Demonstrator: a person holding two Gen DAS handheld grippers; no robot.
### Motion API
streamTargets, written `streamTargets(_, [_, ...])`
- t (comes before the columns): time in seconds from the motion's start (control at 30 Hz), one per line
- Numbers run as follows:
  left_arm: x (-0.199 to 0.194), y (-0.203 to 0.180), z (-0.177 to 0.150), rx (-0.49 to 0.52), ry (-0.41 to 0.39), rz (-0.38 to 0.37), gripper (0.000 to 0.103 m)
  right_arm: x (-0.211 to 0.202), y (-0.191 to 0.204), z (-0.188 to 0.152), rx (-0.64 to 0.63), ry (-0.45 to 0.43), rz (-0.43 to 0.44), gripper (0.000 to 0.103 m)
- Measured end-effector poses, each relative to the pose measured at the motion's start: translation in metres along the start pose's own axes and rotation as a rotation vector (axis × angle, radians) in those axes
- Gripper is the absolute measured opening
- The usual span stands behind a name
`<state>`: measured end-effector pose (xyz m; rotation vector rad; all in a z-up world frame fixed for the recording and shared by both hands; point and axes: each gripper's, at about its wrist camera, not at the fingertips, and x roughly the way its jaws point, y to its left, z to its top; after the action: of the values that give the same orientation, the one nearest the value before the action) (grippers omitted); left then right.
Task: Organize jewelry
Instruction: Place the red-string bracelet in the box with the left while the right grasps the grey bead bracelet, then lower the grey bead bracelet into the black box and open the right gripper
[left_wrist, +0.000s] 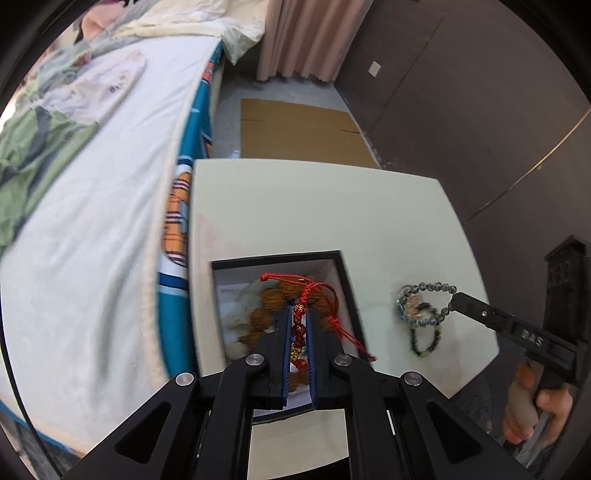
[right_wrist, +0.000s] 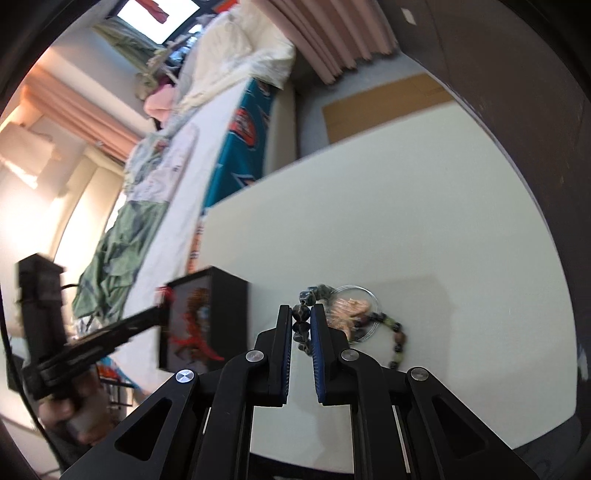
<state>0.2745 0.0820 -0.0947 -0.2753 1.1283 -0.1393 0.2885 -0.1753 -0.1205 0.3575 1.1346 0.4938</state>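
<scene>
My left gripper is shut on a red cord bracelet with red and gold beads, held over the open black jewelry box. Brown beads lie inside the box. My right gripper is shut on a dark grey bead bracelet on the white table. In the left wrist view the right gripper grips that bracelet to the right of the box. A pink pendant and a dark and green bead string lie beside it.
A bed with white sheet and clothes runs along the table's left side. Cardboard lies on the floor beyond the table. A dark wall stands on the right. Pink curtains hang at the back.
</scene>
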Motion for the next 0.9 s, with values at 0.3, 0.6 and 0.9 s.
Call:
streamTargets(0.3, [0.004,0.007,0.003,-0.055,0.034,-0.038,0.057,-0.024,0.044,0.007,-0.09,-0.046,0.05,0.012])
streamTargets(0.6, [-0.035,0.026,0.004,-0.085,-0.066,0.005,0.061,-0.006,0.091,0.009,-0.164,-0.014,0.122,0.012])
streamTargets(0.9, [-0.053,0.044,0.002,-0.125,-0.095,0.012,0.061,0.015,0.116,0.009,-0.18,0.023,0.199,0.012])
